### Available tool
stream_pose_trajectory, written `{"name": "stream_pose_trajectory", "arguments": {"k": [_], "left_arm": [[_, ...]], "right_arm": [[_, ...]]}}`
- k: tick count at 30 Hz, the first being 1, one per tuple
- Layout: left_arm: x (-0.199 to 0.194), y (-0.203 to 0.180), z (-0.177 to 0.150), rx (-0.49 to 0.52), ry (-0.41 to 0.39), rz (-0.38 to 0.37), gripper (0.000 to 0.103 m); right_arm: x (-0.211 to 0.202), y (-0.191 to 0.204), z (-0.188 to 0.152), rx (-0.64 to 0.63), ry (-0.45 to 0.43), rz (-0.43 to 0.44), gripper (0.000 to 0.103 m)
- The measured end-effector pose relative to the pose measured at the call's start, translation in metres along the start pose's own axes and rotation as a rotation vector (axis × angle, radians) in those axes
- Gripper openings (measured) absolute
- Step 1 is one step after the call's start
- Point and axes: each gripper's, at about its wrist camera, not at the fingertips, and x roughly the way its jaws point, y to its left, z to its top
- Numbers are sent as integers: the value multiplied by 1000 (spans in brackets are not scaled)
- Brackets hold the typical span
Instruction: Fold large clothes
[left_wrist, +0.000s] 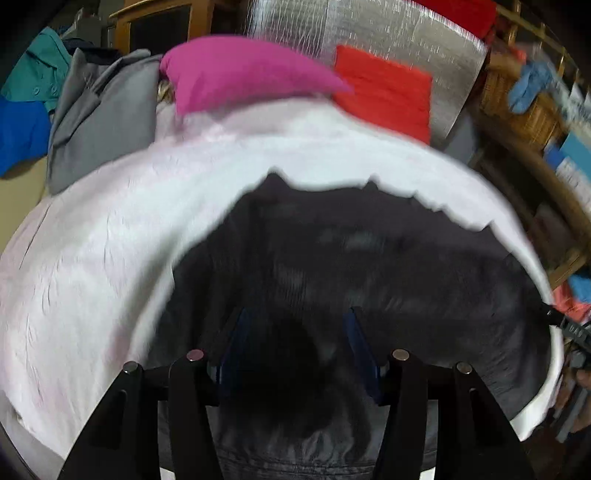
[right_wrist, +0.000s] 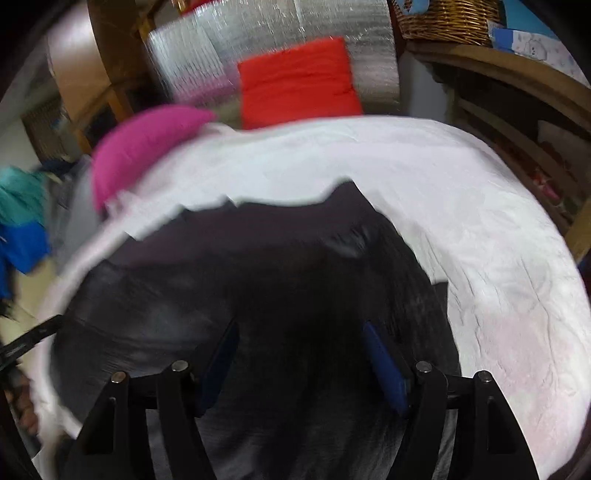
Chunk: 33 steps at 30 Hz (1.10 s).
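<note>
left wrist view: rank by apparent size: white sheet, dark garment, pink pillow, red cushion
1. white sheet
2. dark garment, close to the lens, so possibly inflated
3. pink pillow and red cushion look alike; not ranked

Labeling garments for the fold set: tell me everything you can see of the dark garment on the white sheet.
The dark garment is charcoal to black, of a smooth, slightly shiny fabric with faint creases. It lies spread on the white sheet, which shows around its far edge and sides. The far edge is jagged, with small peaks. A gathered hem or waistband shows at the near edge in the left wrist view. Both views are blurred. The left gripper and right gripper sit over it with fingers apart; whether they touch it is unclear.
</note>
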Motion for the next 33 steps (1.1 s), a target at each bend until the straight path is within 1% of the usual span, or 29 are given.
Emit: {"name": "stream_pose_trajectory", "arguments": {"k": [1, 3, 5, 8, 12, 16, 18, 20, 21, 23, 24, 26, 27, 29, 31, 33], "left_arm": [[6, -2, -5, 10, 9, 19, 56], [15, -6, -14, 40, -28, 56, 58], [17, -9, -16, 66, -37, 83, 59], [21, -7, -14, 57, -31, 85, 59], [21, -6, -13, 56, -30, 81, 59], [19, -7, -15, 54, -29, 84, 59], [19, -7, -15, 52, -31, 83, 59], [20, -7, -15, 57, -37, 88, 60], [20, -8, -16, 58, -40, 90, 60], [21, -9, -17, 60, -46, 91, 60], [20, -8, -17, 60, -46, 90, 60], [18, -9, -17, 62, -45, 89, 60], [15, -9, -16, 63, -41, 91, 60], [6, -7, -17, 45, -34, 83, 60], [-4, -3, -20, 16, -44, 71, 60], [-12, -4, -25, -3, -54, 69, 61]], "right_arm": [[11, -2, -4, 2, 22, -26, 76], [19, -5, -9, 0, 8, -40, 81], [20, -6, -11, 3, -5, -62, 82], [24, -4, -11, -10, -1, -85, 84], [22, -9, -10, 8, 9, -89, 84], [13, 4, -7, 28, 23, -121, 84], [-1, 16, -9, 33, -8, -86, 84], [-14, 29, -9, 10, -40, -65, 84], [-18, 39, -10, -7, -46, -51, 84], [-14, 53, -14, -34, -31, -36, 84], [-9, 57, -16, -47, -19, -40, 84], [15, 62, -23, -61, 50, -76, 84], [22, 61, -26, -56, 57, -86, 85], [19, 64, -26, -47, 43, -105, 85], [8, 68, -25, -31, 28, -77, 85], [-3, 76, -26, -45, 3, -67, 85]]}}
